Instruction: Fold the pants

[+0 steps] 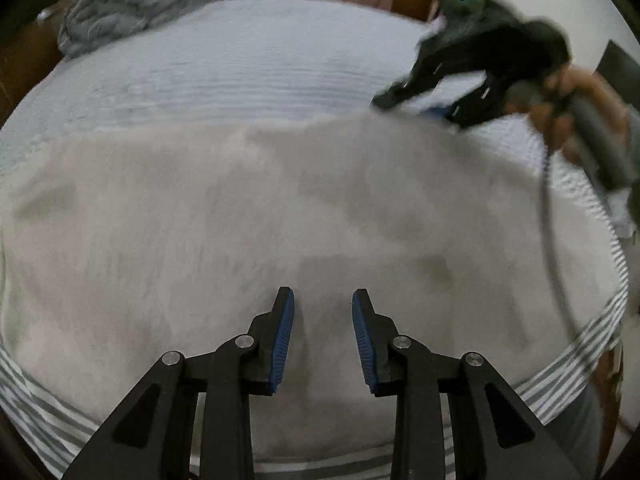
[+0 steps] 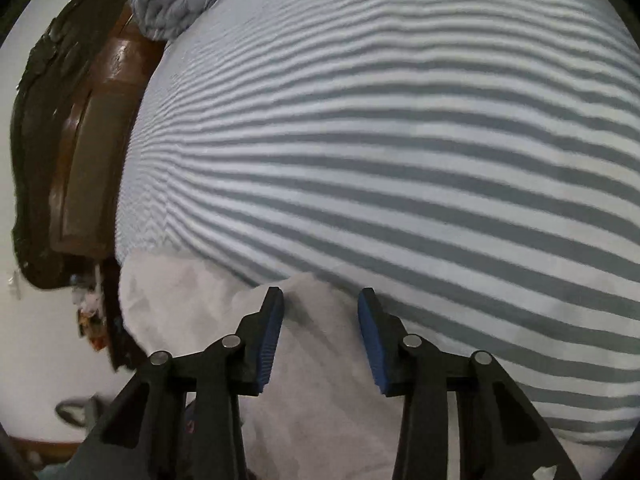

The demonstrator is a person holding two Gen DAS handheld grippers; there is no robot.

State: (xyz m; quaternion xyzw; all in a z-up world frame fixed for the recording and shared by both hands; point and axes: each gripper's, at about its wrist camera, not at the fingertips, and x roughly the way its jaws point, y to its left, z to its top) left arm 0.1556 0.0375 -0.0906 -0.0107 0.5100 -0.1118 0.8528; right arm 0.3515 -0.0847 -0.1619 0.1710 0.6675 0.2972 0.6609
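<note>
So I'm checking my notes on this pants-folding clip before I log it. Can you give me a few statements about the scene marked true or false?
1. The left gripper is open, with nothing between its fingers. True.
2. The pants are dark blue. False: they are pale, whitish grey.
3. The bed sheet has grey and white stripes. True.
4. The right gripper is clamped shut on the fabric. False: it is open over the pants' edge.
5. A crumpled grey blanket lies at the bed's far corner. True.
</note>
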